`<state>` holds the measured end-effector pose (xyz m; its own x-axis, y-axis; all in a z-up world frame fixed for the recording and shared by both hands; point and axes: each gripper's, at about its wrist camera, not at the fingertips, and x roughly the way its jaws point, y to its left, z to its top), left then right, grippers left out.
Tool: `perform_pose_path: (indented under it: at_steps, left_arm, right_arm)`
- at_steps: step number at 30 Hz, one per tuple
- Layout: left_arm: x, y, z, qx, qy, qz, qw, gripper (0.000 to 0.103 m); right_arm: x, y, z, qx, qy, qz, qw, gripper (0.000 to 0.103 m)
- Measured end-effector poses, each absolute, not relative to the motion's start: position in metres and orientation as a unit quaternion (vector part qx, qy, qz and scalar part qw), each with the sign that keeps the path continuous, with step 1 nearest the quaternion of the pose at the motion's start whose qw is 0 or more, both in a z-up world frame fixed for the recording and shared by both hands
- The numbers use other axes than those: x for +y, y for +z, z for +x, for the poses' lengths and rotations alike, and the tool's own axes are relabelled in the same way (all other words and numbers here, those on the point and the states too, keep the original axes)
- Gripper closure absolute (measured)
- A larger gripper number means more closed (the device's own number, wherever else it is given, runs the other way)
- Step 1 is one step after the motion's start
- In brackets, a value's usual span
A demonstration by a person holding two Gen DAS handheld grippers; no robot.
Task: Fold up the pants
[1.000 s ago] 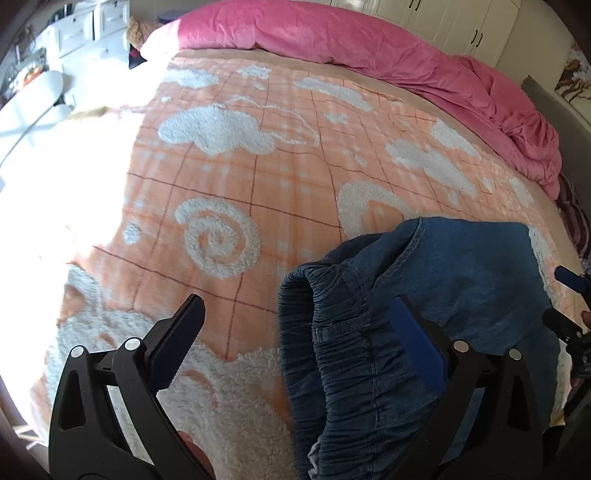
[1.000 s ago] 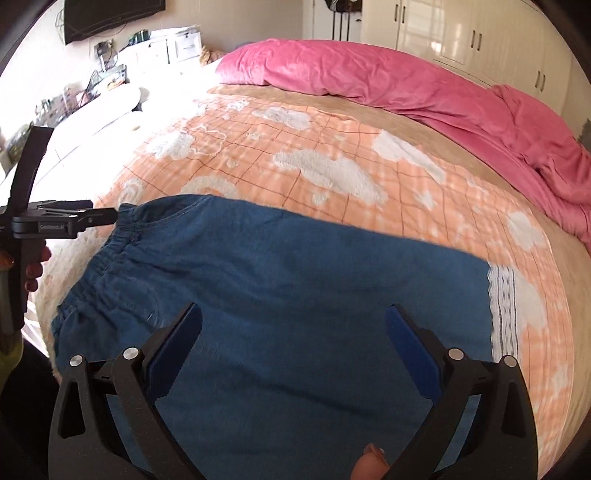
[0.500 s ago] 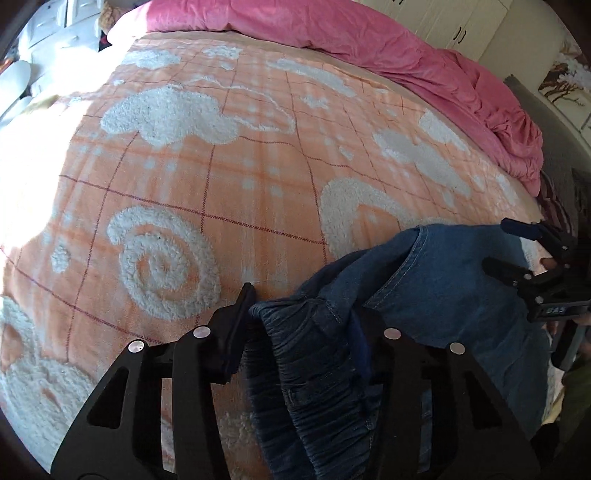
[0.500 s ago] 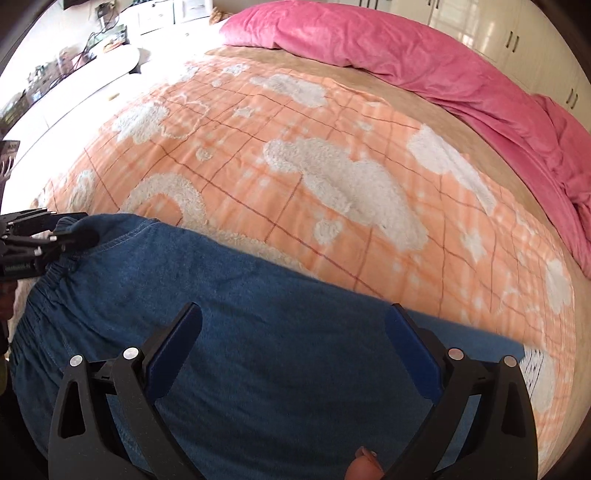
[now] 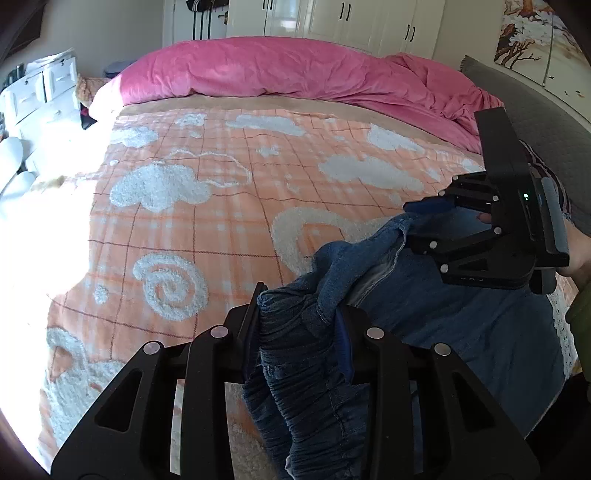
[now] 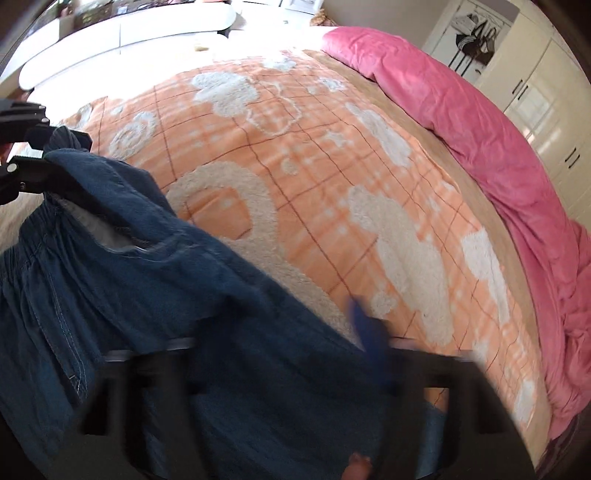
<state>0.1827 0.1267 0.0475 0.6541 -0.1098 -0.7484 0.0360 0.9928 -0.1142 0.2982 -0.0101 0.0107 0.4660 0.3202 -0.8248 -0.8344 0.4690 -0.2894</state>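
The blue denim pants (image 5: 480,332) lie at the near edge of the bed. My left gripper (image 5: 299,317) is shut on the gathered elastic waistband (image 5: 291,354) and lifts it. In the left wrist view my right gripper (image 5: 410,225) pinches a raised fold of the pants (image 5: 391,232) further along. In the right wrist view the pants (image 6: 184,295) fill the lower left; my right gripper (image 6: 277,332) is blurred, its jaws close together with denim between them. The left gripper (image 6: 55,166) shows at far left holding the waistband.
The bed has an orange plaid blanket (image 5: 221,184) with white fluffy shapes. A pink duvet (image 5: 295,74) is bunched along the far side. White drawers (image 5: 37,96) stand left of the bed, wardrobes (image 5: 351,18) behind. A grey headboard (image 5: 535,110) is at right.
My left gripper kept its hold on the waistband and lifted it. My right gripper went from open above the pants to closed on a fold, swinging left toward the left gripper.
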Motion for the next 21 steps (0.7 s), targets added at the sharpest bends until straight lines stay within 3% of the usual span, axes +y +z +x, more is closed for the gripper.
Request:
perform_pose_path:
  at_steps: [4,13,21]
  left_arm:
    - [0.132,0.047,0.181,0.414,-0.03,-0.046,0.909,0.077]
    - [0.124,0.061,0.152,0.409,-0.037,-0.071,0.909,0.076]
    - [0.092,0.078,0.088,0.362,-0.028,-0.021,0.932,0.075]
  right_arm:
    - [-0.023,0.017,0.282,0.348,0.371,-0.327,0.796,0.096]
    - [-0.073,0.056,0.224,0.336,0.362,-0.231,0.838,0.096]
    - [-0.104,0.062,0.143,0.326,0.362,-0.186,0.853,0.096]
